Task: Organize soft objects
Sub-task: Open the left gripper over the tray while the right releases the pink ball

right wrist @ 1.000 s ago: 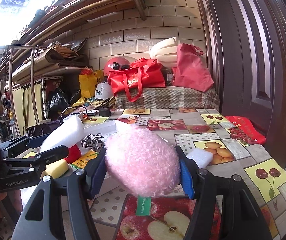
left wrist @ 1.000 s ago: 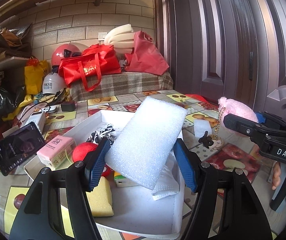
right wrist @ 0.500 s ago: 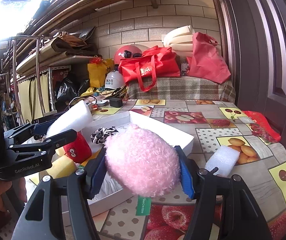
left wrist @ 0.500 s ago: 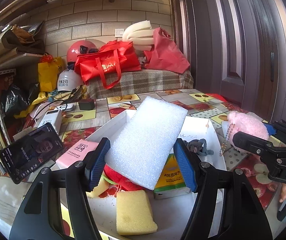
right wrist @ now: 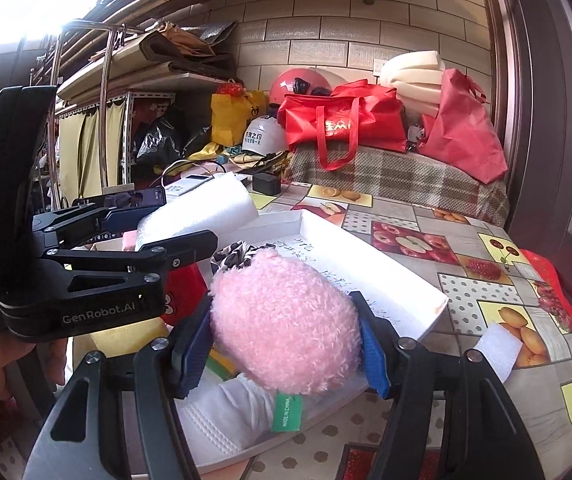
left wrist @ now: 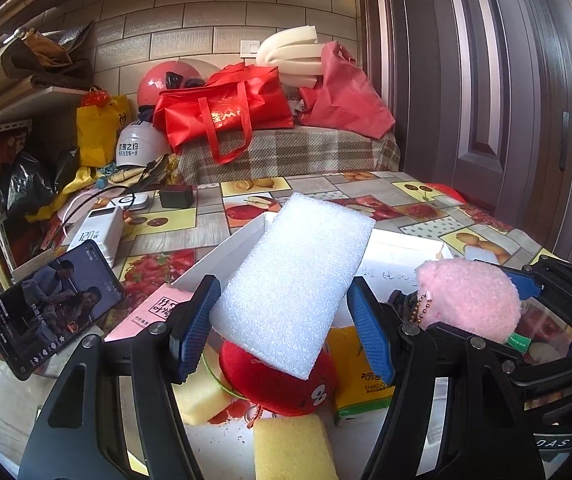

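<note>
Both pairs of jaws stand about half open, each clamped on something soft. On the left gripper point(left wrist: 284, 332) the blue pads press the two long edges of a white foam block point(left wrist: 296, 282), which sticks out tilted, its far end raised over the white box point(left wrist: 402, 246). The right gripper point(right wrist: 286, 354) squeezes a pink plush ball point(right wrist: 284, 322) between its pads; a green tag hangs under the ball, and in the left wrist view a small bead chain dangles from it.

Both loads hang above the open box, which sits on the bench point(right wrist: 414, 216) with its fruit-print cloth. Inside the box, under the foam block, lie a red plush toy point(left wrist: 282, 380) with cartoon eyes, a yellow sponge point(left wrist: 294, 448) nearest the camera, another yellow sponge to its left, a yellow tissue pack point(left wrist: 360, 376), a pink tissue pack point(left wrist: 154, 312) against the left wall, and a patterned hair tie point(right wrist: 232, 256) further back. A white folded cloth point(right wrist: 222, 412) lies in the near corner under the pink ball.

Outside the box, a small white foam piece point(right wrist: 500, 350) rests on the bench to the right. A phone point(left wrist: 52, 306) leans at the left edge, its screen lit, with a white power bank point(left wrist: 98, 234) just behind it.
</note>
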Demonstrator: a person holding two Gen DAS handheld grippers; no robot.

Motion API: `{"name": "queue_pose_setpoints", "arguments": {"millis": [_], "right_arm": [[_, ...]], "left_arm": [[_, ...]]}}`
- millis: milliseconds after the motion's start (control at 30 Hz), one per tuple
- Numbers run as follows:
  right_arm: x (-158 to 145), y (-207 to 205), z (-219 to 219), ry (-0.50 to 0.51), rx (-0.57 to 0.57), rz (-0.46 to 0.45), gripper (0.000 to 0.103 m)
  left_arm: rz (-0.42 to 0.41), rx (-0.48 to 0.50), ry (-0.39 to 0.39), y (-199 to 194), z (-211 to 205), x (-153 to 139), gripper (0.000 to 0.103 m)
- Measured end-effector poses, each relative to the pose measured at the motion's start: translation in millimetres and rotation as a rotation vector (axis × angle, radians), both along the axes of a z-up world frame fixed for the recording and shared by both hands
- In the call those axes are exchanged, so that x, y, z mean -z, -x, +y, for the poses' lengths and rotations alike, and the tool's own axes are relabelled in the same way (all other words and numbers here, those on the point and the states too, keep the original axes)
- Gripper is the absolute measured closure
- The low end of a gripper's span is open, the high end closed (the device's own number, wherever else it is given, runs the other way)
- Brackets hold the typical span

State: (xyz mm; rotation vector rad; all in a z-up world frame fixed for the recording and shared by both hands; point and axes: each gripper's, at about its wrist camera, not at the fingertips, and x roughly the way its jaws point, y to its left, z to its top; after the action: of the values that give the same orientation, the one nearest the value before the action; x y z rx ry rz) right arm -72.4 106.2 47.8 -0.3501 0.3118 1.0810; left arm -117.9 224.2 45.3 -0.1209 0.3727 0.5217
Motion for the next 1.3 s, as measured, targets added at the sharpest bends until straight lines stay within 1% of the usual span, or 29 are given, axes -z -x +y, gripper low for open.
{"name": "queue_pose_setpoints", "arguments": {"millis": [133,267,433,533,567,600,633,700,733,767,800,867,1000,1300], "right_arm": [[1,-14,13,0.010,0.031,0.012,0.039],[3,-34,22,0.020,0.079,0.063,0.039],[8,-51,27,0.050,0.124,0.139,0.039],[8,-52,26,0.050,0.127,0.143,0.036],[8,-51,25,0.050,0.131,0.136,0.030],[7,-50,25,0.049,0.136,0.127,0.017],[7,-49,25,0.045,0.145,0.120,0.016],[6,-50,23,0.035,0.149,0.123,0.014],[5,-51,22,0.029,0.151,0.128,0.012],[5,-54,21,0.026,0.164,0.134,0.003],[5,-56,20,0.019,0.170,0.143,0.000],[4,-56,18,0.005,0.165,0.146,0.000],[1,-51,17,-0.011,0.175,0.115,0.000],[1,-47,15,-0.028,0.175,0.085,0.000]], "left_arm": [[0.027,-0.023,0.029,-5,7,2,0.037],[0.029,-0.040,0.049,-5,12,3,0.037],[0.040,-0.061,0.016,-6,6,2,0.037],[0.040,-0.072,-0.018,-6,1,1,0.034],[0.036,-0.082,-0.032,-5,-1,1,0.030],[0.030,-0.096,-0.048,-3,-3,0,0.023],[0.019,-0.108,-0.060,-1,-5,-1,0.021],[0.007,-0.109,-0.065,2,-5,-2,0.000],[0.003,-0.099,-0.062,2,-4,-2,0.000],[-0.005,-0.086,-0.057,3,-4,-2,0.000],[-0.007,-0.084,-0.058,3,-4,-2,0.000],[-0.006,-0.087,-0.069,2,-6,-3,0.000],[-0.026,-0.089,-0.084,5,-8,-5,0.000],[-0.050,-0.101,-0.077,10,-6,-5,0.000]]}}
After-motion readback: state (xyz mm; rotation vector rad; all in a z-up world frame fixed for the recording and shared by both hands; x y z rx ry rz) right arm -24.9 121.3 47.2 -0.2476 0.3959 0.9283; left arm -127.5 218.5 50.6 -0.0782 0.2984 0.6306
